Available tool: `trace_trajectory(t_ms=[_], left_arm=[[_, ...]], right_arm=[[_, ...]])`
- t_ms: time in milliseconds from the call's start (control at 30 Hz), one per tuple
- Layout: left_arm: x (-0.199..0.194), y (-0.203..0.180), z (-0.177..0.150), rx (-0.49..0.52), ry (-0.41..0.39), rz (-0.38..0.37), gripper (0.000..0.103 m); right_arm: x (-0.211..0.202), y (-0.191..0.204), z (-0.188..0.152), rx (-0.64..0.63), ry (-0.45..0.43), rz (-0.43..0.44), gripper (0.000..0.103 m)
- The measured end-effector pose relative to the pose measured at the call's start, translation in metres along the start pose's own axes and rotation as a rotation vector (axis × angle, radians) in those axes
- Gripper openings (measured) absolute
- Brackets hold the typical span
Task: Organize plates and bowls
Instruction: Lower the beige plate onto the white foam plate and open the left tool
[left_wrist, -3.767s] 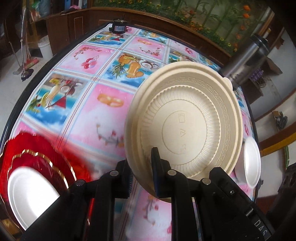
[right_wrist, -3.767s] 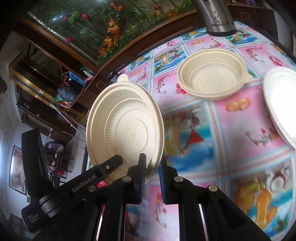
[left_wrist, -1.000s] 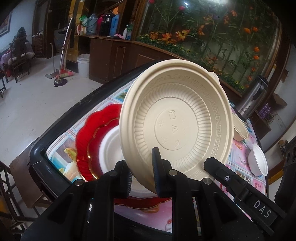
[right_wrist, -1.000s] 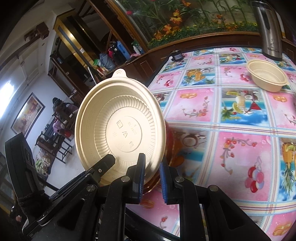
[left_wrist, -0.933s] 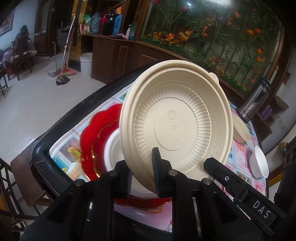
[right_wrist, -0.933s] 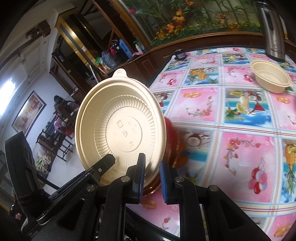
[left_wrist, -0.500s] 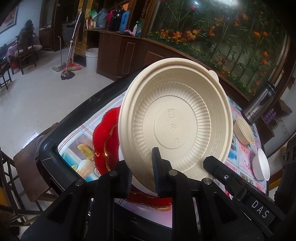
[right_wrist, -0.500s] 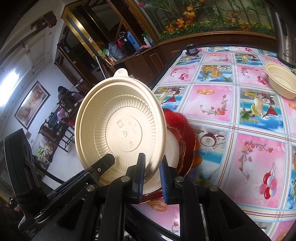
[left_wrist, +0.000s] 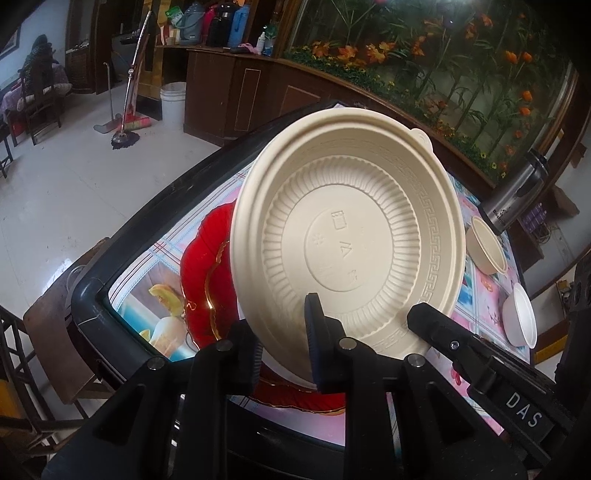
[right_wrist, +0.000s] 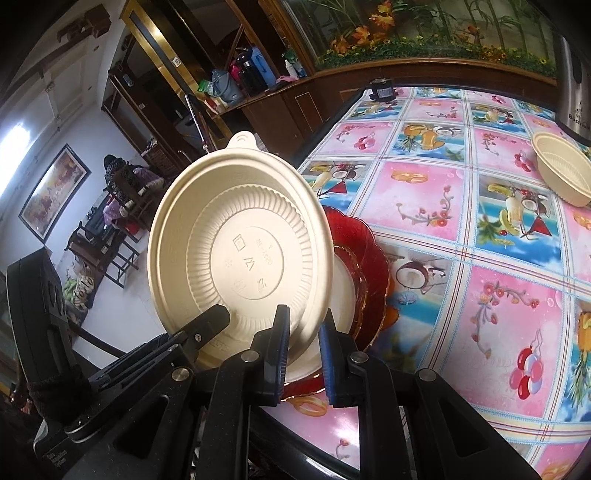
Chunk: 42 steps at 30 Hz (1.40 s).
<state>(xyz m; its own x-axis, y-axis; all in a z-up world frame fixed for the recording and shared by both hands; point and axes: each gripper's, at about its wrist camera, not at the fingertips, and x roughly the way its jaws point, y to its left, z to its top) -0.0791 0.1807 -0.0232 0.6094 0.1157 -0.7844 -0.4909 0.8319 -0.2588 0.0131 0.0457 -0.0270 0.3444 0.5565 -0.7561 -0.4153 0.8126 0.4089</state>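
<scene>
Though partly hidden, ribbed beige bowl (left_wrist: 347, 236)

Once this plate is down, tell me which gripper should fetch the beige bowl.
Right, probably. The beige bowl lies far right in both views, and the right gripper is on that side of the left gripper. Both now clamp the beige plate.

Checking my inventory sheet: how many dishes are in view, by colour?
Beige: 2, the held beige dish and a beige bowl.
White: 2, a white plate and a white bowl.
Red: 1, a red scalloped plate.
Total: 5.
</scene>
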Motion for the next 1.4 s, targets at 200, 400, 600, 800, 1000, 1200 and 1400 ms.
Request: trace_trajectory(t_ms=[200, 400, 600, 800, 1000, 1200, 1400], left_arm=[[0.006, 0.003, -0.001, 0.006, 0.043, -0.012, 0.019], [0.010, 0.005, -0.006, 0.016, 0.069, -0.016, 0.020], [0.012, 0.005, -0.008, 0.020, 0.081, -0.014, 0.020], [0.015, 0.005, -0.007, 0.025, 0.091, -0.005, 0.021], [0.014, 0.002, -0.007, 0.040, 0.085, 0.013, 0.021], [0.015, -0.002, -0.005, 0.048, 0.085, 0.029, 0.022], [0.013, -0.005, -0.002, 0.055, 0.089, 0.014, 0.039]], right_arm=[[0.005, -0.003, -0.001, 0.018, 0.031, 0.009, 0.015], [0.008, -0.005, -0.008, 0.029, 0.054, 0.009, 0.015], [0.012, -0.008, -0.011, 0.036, 0.066, 0.009, 0.015], [0.013, -0.006, -0.012, 0.037, 0.077, 0.014, 0.016], [0.014, -0.007, -0.012, 0.043, 0.085, 0.015, 0.017], [0.016, -0.009, -0.010, 0.053, 0.090, 0.017, 0.021], [0.015, -0.009, -0.009, 0.050, 0.083, 0.014, 0.022]])
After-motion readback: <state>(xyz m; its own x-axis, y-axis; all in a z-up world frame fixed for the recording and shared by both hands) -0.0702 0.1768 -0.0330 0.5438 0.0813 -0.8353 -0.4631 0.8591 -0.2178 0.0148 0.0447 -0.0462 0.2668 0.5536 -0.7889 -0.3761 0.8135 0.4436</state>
